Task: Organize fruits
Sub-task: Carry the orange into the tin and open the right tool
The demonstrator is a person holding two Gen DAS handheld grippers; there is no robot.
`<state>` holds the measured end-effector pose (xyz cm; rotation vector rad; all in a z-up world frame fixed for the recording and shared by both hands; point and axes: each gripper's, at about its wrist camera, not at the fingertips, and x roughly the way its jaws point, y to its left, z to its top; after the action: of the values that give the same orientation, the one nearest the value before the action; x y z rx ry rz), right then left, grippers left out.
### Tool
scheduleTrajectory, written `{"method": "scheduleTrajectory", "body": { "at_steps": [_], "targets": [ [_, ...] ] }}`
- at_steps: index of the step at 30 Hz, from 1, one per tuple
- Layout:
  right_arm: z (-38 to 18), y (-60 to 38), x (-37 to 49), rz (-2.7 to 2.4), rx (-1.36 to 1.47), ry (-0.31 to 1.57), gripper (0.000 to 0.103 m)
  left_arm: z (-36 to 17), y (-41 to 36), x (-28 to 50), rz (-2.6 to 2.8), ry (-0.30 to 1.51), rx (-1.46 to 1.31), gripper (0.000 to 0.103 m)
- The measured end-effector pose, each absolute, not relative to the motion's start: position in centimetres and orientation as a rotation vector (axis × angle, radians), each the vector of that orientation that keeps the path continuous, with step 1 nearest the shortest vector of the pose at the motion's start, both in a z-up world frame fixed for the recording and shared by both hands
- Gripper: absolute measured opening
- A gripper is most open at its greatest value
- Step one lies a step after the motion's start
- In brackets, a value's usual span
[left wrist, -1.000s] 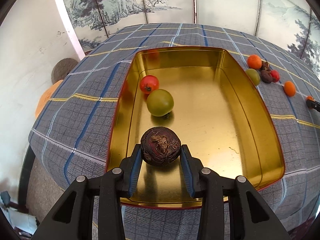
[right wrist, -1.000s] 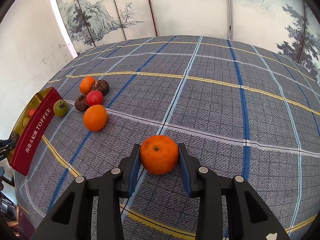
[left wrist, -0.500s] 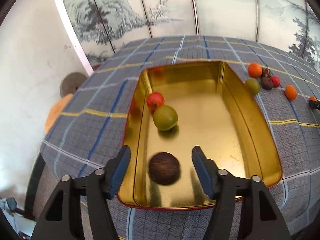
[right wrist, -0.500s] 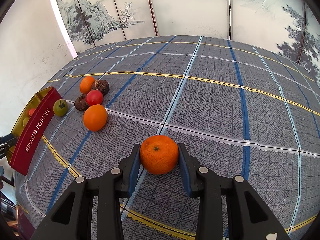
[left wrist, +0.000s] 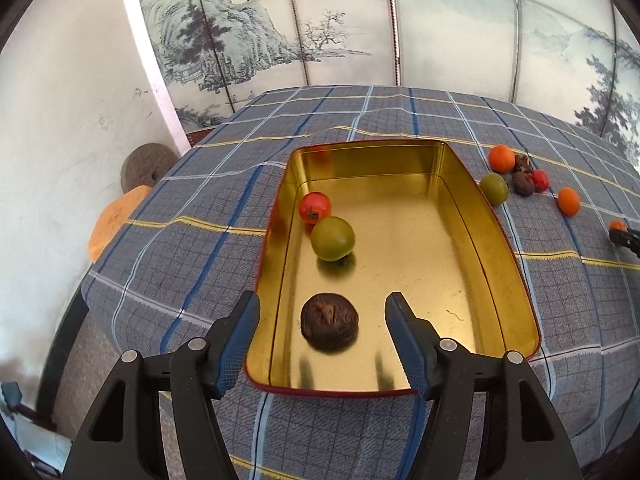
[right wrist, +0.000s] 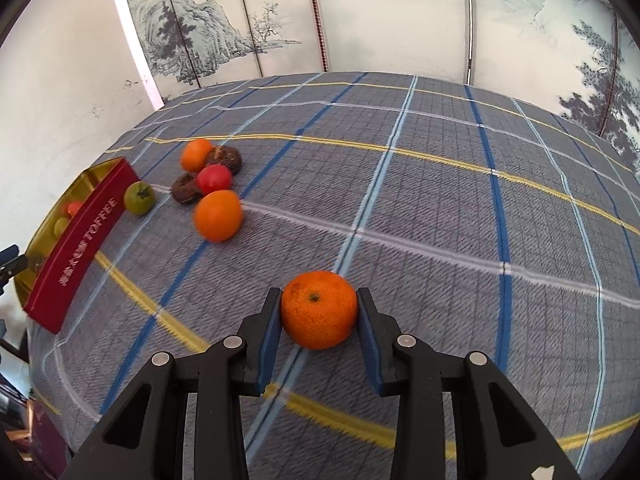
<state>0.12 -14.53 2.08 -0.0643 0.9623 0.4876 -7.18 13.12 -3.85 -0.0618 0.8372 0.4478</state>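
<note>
Glossy gold metal tin [left wrist: 496, 240] mirroring smooth fruit; wrinkled matt brown fruit [left wrist: 329, 321] inside; coarse woven plaid cloth [right wrist: 440, 208]; dimpled orange [right wrist: 319, 310] between matt black plastic fingers [right wrist: 256, 344].

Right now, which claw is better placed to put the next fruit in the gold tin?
Right claw: it already grips the orange. Left claw is open and empty above the tin.

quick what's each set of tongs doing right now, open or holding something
Left tongs: open, just widened; the dark brown fruit lies loose in the gold tin.
Right tongs: shut on the orange.
</note>
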Motion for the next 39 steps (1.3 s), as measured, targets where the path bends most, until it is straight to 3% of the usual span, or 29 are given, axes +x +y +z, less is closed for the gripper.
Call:
{"method": "scheduleTrajectory", "body": {
  "at_steps": [7, 17, 26, 39],
  "targets": [
    [5.4, -11.5, -3.2, 0.626, -0.025, 0.906, 0.033, -3.5, 14.0, -8.6, 0.486, 0.816, -0.094, 0.066],
    [9.9, 1.0, -7.7, 0.954, -0.105, 0.859, 0.033, -3.0, 16.5, -11.3, 0.575, 0.786, -0.123, 0.066],
    [7.8, 12.2, -7.0, 1.096, -0.168, 0.98, 0.034, -2.6, 16.5, -12.5, 0.577, 0.775, -0.078, 0.066],
    [4.3, 20.2, -5.9, 1.059, -0.221, 1.14, 0.036, -3.1, 16.8, -13.4, 0.585, 0.767, -0.048, 0.067]
  ]
}}
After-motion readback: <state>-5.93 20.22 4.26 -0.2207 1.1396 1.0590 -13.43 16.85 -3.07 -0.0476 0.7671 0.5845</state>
